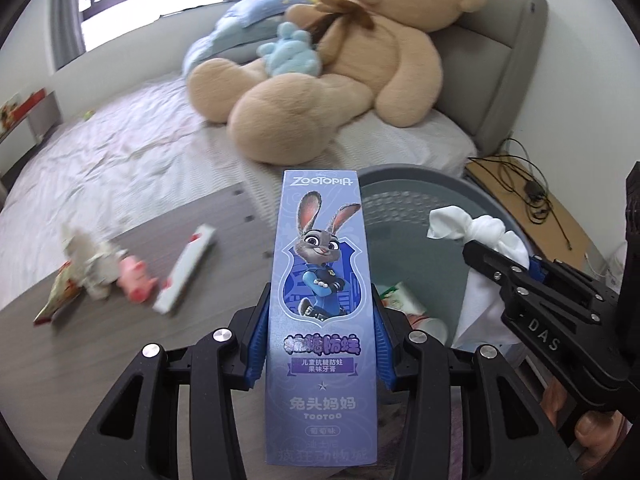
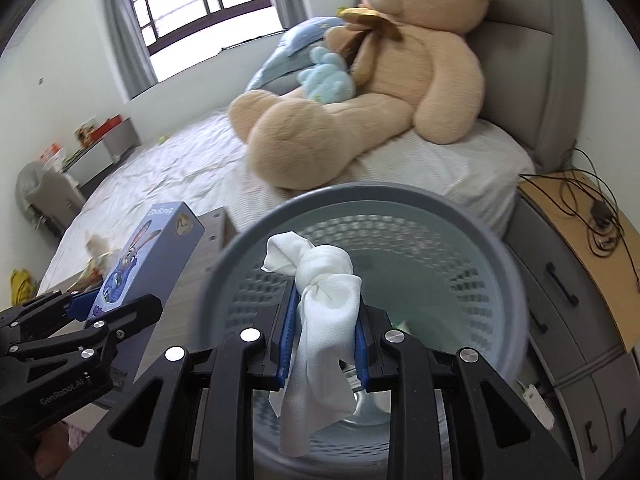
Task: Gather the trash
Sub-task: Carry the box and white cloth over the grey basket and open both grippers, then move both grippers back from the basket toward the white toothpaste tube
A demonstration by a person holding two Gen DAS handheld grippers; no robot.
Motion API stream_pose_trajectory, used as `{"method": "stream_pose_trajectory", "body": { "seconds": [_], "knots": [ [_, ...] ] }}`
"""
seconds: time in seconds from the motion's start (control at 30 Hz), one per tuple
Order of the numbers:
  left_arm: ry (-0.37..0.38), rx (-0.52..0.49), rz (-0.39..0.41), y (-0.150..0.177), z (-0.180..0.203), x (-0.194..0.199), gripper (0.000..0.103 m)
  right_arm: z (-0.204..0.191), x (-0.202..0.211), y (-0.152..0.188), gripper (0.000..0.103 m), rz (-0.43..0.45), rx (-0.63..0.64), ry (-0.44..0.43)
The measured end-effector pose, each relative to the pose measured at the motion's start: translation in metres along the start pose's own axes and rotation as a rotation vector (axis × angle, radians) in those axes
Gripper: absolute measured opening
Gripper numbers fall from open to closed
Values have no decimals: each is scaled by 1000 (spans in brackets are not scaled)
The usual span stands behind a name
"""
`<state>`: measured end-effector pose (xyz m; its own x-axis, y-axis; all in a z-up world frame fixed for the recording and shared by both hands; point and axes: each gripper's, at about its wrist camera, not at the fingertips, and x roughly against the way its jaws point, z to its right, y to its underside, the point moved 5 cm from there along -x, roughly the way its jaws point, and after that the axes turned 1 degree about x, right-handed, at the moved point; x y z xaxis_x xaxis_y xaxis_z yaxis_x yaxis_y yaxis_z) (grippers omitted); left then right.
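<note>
Left wrist view: left gripper is clamped on the upright box, bin just ahead and to its right. Right wrist view: right gripper pinches the knotted cloth over the bin, its tail dangling below the fingers.

A large tan teddy bear sits on a bed against a grey headboard, a small blue plush toy on its lap. At ten o'clock, a window. At three o'clock, black cables on a wooden nightstand.
</note>
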<state>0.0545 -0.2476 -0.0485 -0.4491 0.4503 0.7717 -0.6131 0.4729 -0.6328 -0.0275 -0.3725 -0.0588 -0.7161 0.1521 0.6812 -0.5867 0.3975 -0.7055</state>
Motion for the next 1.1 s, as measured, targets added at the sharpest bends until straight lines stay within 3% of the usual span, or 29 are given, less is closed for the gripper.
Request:
{"method": "stream_pose_trajectory", "body": {
  "seconds": [0.23, 0.47, 0.67, 0.77, 0.83, 0.9, 1.1],
  "knots": [
    [47, -61, -32, -14, 36, -31, 43, 42, -9, -3, 24, 2, -77, 19],
    [51, -71, -73, -14, 43, -48, 43, 55, -20, 3, 24, -23, -111, 12],
    [48, -79, -59, -17, 44, -45, 43, 66, -16, 3, 26, -7, -134, 16],
    [38, -71, -53, -19, 40, -41, 51, 68, -14, 3, 36, -1, -144, 18],
    [29, -62, -37, -20, 36, -37, 61, 68, -10, 2, 59, 14, -152, 14],
    [13, -55, -25, -22, 32, -33, 65, 68, -6, 0, 69, 31, -157, 4],
    [-25, -27, -16, -19, 20, -25, 72, 63, -2, -1, 69, 38, -149, 7]
  ]
}}
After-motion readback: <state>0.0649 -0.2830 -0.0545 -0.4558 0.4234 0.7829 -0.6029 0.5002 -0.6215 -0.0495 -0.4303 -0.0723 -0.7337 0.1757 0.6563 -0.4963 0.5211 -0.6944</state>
